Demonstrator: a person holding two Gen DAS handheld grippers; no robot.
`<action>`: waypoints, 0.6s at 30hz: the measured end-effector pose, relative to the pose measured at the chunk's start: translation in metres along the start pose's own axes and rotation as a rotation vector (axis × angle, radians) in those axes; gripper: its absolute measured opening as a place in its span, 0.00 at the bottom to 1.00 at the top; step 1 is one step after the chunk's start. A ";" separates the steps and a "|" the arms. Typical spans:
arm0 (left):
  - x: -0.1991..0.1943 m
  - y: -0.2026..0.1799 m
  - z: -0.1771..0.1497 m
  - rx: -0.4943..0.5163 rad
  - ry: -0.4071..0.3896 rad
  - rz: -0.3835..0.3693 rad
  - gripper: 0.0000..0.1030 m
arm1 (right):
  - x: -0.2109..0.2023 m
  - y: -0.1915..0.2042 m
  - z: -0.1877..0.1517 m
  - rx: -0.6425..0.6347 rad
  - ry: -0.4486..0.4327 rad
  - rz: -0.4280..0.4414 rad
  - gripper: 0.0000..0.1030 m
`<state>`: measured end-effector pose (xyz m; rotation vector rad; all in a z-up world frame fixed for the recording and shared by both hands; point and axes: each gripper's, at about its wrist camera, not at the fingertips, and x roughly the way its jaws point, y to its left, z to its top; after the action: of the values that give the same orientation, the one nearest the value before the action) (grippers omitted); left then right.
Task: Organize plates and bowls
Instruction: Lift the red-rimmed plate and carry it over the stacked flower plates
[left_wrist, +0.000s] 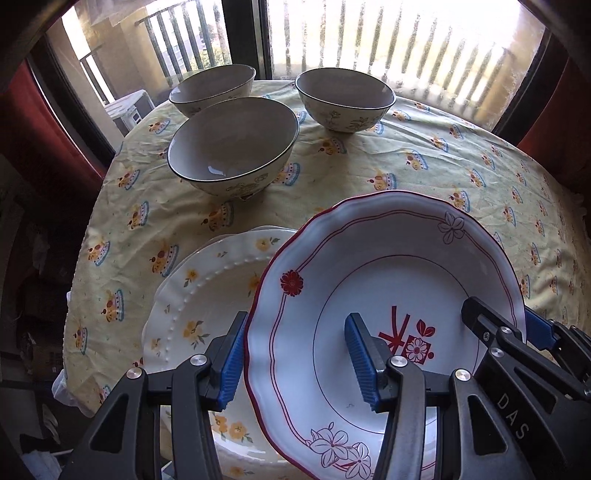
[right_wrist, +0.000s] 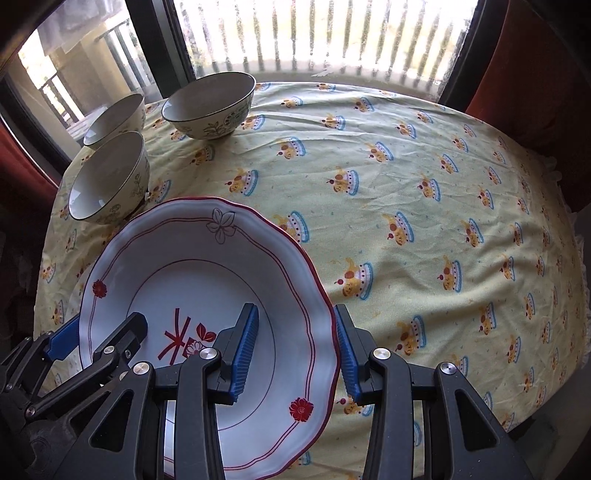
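A white plate with red trim (left_wrist: 388, 280) (right_wrist: 192, 266) is held tilted above the table by both grippers. My left gripper (left_wrist: 295, 363) straddles its left rim, jaws wide and not pinching. My right gripper (right_wrist: 295, 356) straddles its right rim, also with a gap. The right gripper shows in the left wrist view (left_wrist: 517, 332), the left gripper in the right wrist view (right_wrist: 99, 336). Beneath lies a white plate with yellow flowers (left_wrist: 199, 291). Three floral bowls (left_wrist: 232, 147) (left_wrist: 212, 88) (left_wrist: 345, 98) stand at the far side; they also show in the right wrist view (right_wrist: 109, 177) (right_wrist: 114, 118) (right_wrist: 208, 103).
A round table with a yellow printed cloth (right_wrist: 424, 206) (left_wrist: 424, 162). A window with railings (left_wrist: 369, 48) lies behind the table. Red curtains (right_wrist: 535, 74) hang at the sides.
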<state>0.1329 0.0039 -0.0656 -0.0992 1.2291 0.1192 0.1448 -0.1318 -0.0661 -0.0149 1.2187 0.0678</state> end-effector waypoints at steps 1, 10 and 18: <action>0.001 0.005 -0.001 0.000 0.002 0.001 0.51 | 0.001 0.005 -0.002 0.000 0.002 0.000 0.43; 0.011 0.049 -0.012 -0.008 0.029 0.014 0.51 | 0.012 0.049 -0.017 -0.005 0.035 0.007 0.43; 0.021 0.070 -0.014 0.012 0.034 0.034 0.51 | 0.024 0.077 -0.027 -0.014 0.069 0.008 0.43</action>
<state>0.1169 0.0724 -0.0911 -0.0703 1.2660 0.1397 0.1232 -0.0552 -0.0959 -0.0244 1.2873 0.0830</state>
